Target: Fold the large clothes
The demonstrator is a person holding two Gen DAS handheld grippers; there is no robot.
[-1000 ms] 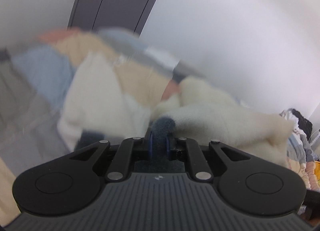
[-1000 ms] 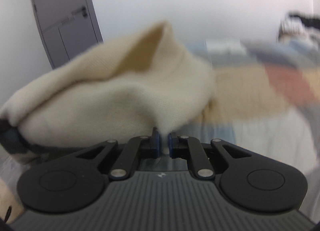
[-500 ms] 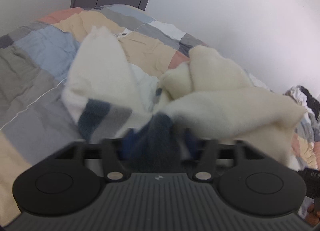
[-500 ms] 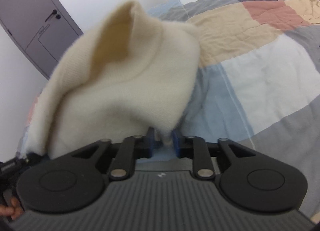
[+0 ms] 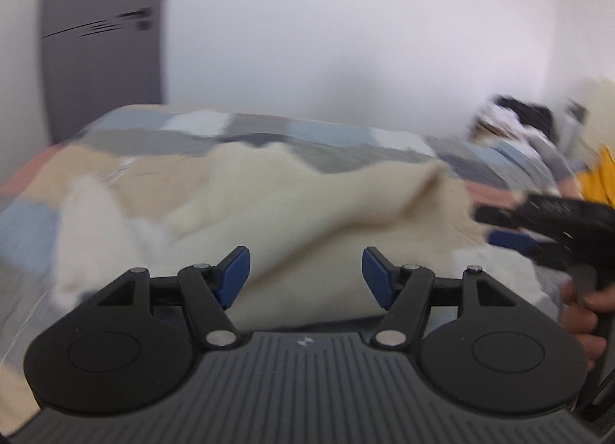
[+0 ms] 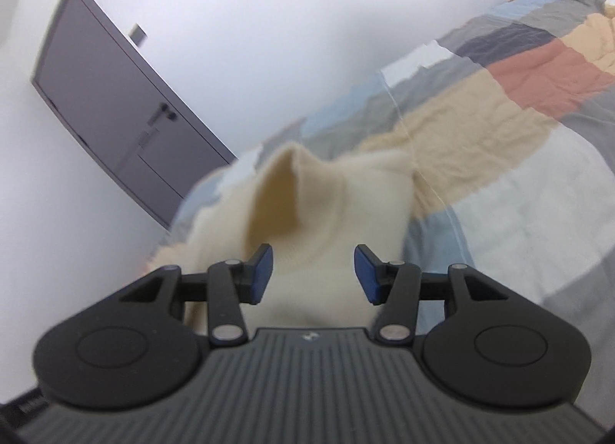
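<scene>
A cream knitted sweater (image 5: pixel 307 206) lies rumpled on the patchwork quilt (image 5: pixel 161 136). My left gripper (image 5: pixel 305 277) hovers just in front of it, open, with nothing between its blue pads. In the right wrist view the same sweater (image 6: pixel 330 206) rises in a soft peak beyond my right gripper (image 6: pixel 313 275). That gripper's jaws are opening; the knit shows through the gap but neither pad presses on it. The right gripper (image 5: pixel 496 227) also shows at the right edge of the left wrist view, next to the sweater's edge, with a hand (image 5: pixel 584 313) on its handle.
The quilt (image 6: pixel 519 106) covers a bed that runs to the white wall. A grey door (image 6: pixel 115 98) stands at the far left of the bed. A heap of other clothes (image 5: pixel 515 121) lies at the far right end, with something yellow (image 5: pixel 599 179) beside it.
Both grippers have let go of the sweater and their jaws stand apart. The sweater has dropped onto the quilt. Both views have rolled and shifted sideways, the left more.
</scene>
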